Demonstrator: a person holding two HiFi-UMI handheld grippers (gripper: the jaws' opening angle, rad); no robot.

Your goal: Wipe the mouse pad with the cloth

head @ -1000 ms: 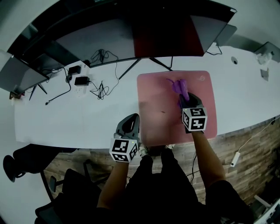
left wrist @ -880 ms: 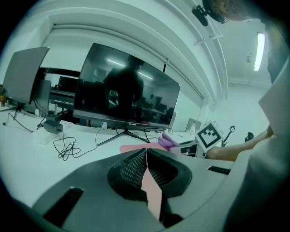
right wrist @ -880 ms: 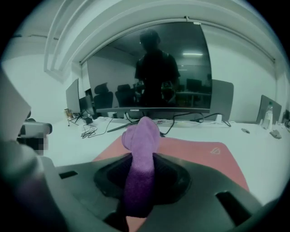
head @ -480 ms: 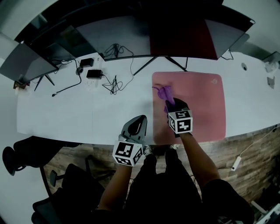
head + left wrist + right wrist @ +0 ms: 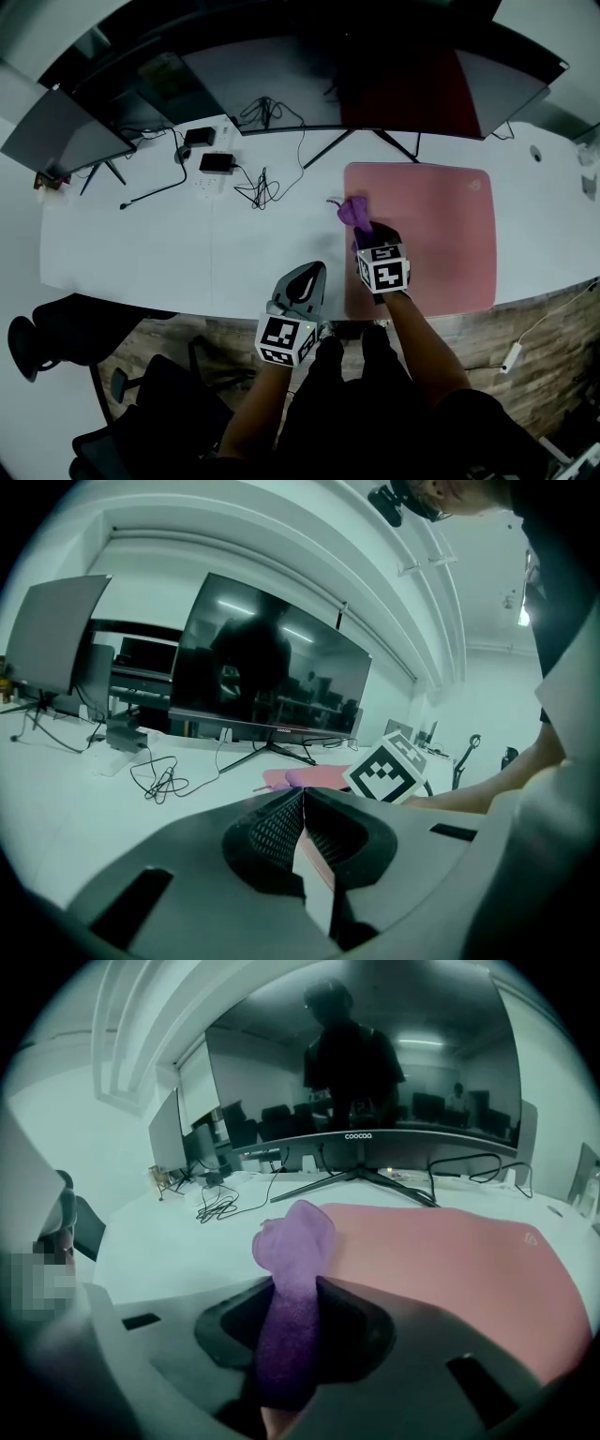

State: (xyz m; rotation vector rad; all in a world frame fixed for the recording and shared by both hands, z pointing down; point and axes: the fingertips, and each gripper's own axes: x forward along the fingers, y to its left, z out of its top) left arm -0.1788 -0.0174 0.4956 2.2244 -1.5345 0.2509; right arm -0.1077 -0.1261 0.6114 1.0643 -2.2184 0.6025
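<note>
A person stands at a long white desk [image 5: 141, 253], seen from above, with a 2-jaw gripper in each hand. A pink mouse pad [image 5: 431, 225] lies flat at the desk's near edge, on the person's right.

The right gripper [image 5: 364, 231] is over the pad's left edge. Its jaws are clenched on a purple cloth [image 5: 295, 1241]. The bunched cloth sticks out past the jaw tips, and from above its free end lies at the pad's left border, where pink meets white desk. In the right gripper view the pad spreads away to the right of the cloth.

The left gripper [image 5: 309, 273] hangs at the desk's near edge, just left of the pad's near-left corner. In its own view, its jaws are pressed together with nothing between them. That view also shows the right gripper's marker cube [image 5: 389, 771] just beyond the jaw tips.

At the far side of the desk stands a wide dark monitor [image 5: 309, 75] on splayed legs. A smaller screen [image 5: 66, 131] is angled at the far left. Between them lie 2 small dark boxes [image 5: 216, 162] and loose black cables [image 5: 262, 187]. Wood-pattern floor [image 5: 525, 319] shows below the desk edge.
</note>
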